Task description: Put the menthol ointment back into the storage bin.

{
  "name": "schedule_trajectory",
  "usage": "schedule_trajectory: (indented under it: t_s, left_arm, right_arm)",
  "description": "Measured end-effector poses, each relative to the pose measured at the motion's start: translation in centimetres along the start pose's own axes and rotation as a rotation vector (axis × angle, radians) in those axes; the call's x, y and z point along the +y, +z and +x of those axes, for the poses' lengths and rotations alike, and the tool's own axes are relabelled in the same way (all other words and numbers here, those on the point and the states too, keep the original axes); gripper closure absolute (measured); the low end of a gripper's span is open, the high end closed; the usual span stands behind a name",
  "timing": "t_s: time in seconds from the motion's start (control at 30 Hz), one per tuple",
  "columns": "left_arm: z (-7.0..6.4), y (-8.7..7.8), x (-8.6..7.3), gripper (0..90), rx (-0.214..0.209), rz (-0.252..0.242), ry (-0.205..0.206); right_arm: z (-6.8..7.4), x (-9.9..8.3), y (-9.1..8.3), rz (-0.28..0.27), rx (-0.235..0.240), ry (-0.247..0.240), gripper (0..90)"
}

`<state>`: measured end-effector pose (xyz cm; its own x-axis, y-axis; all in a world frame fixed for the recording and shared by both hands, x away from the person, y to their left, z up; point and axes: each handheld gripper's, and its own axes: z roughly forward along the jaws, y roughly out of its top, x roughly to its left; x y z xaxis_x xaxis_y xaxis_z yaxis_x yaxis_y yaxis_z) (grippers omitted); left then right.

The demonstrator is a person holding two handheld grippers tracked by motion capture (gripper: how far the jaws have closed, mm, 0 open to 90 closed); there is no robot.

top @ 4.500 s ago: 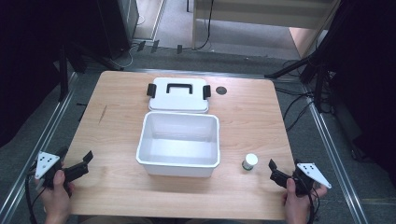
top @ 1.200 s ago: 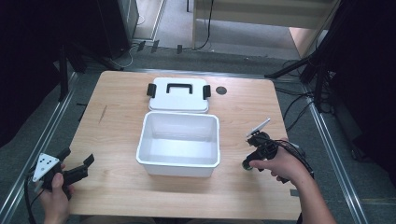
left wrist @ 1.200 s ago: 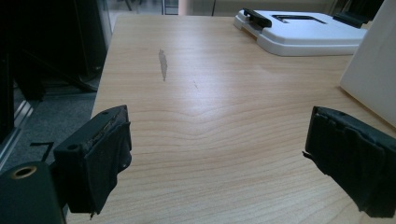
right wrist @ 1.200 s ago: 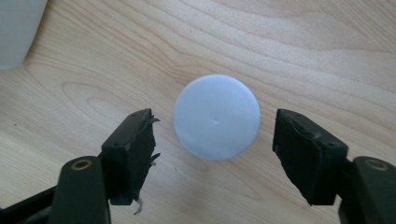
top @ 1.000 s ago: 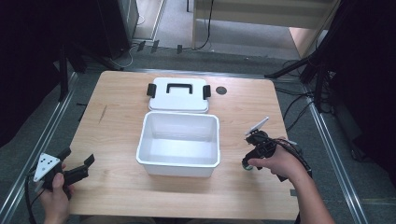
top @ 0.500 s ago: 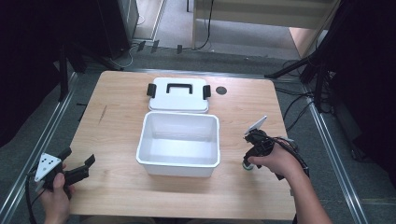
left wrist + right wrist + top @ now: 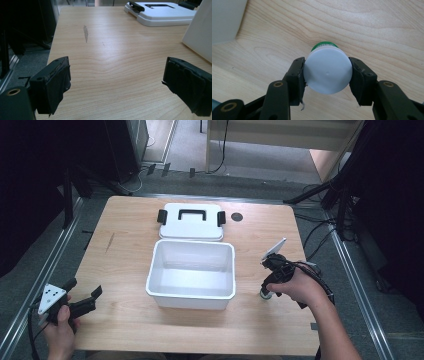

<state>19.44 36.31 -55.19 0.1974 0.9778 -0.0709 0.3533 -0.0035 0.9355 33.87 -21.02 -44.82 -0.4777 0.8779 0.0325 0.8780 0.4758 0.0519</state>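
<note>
From the high view I count one white bin [image 7: 191,270] in the middle of the bench [image 7: 130,245], one white lid [image 7: 191,221] with a black handle lying flat just behind it, and one dark round spot [image 7: 237,216] beside the lid. My right gripper [image 7: 266,289] sits right of the bin, tipped down onto one small jar [image 7: 263,294] standing on the wood; the bin wall is near but apart from it. My left gripper [image 7: 82,303] rests at the near left corner, well apart from everything. In the left gripper view my fingers [image 7: 53,86] stand wide over bare wood, with the lid [image 7: 160,13] far ahead and the bin wall [image 7: 200,37] at the right edge. In the right gripper view my fingers [image 7: 297,77] press both sides of the jar's white cap [image 7: 327,71], a green band showing beneath it, the bin corner [image 7: 225,20] at upper left.
</note>
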Motion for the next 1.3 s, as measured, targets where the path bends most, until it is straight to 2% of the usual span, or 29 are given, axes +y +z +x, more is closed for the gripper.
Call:
schedule_trajectory:
  t_s: [0.2, 0.53, 0.67, 0.8, 0.93, 1.3]
  left_arm:
    - [0.0, 0.0, 0.0, 8.3, 0.001, 0.002, 0.007]
    - [-0.1, 0.0, 0.0, 8.3, 0.001, 0.009, 0.01]
    - [-0.1, 0.0, 0.0, 8.3, 0.002, 0.01, 0.012]
    - [-0.1, 0.0, 0.0, 8.2, 0.003, 0.01, 0.013]
    - [-0.1, 0.0, 0.0, 8.3, 0.001, 0.01, 0.013]
    - [-0.2, 0.1, 0.1, 8.3, 0.002, 0.013, 0.019]
  right_arm:
    - [0.2, 0.8, -1.4, -0.005, 0.008, -0.014, 51.5]
    - [1.0, 2.0, -3.9, -0.002, -0.01, -0.051, 51.6]
    - [1.7, 2.4, -5.1, 0.016, -0.016, -0.086, 51.6]
    - [2.1, 2.7, -6.0, 0.012, -0.021, -0.081, 51.6]
    - [2.7, 3.1, -7.2, -0.001, -0.019, -0.099, 51.6]
    - [4.3, 4.0, -9.2, -0.01, -0.025, -0.126, 51.6]
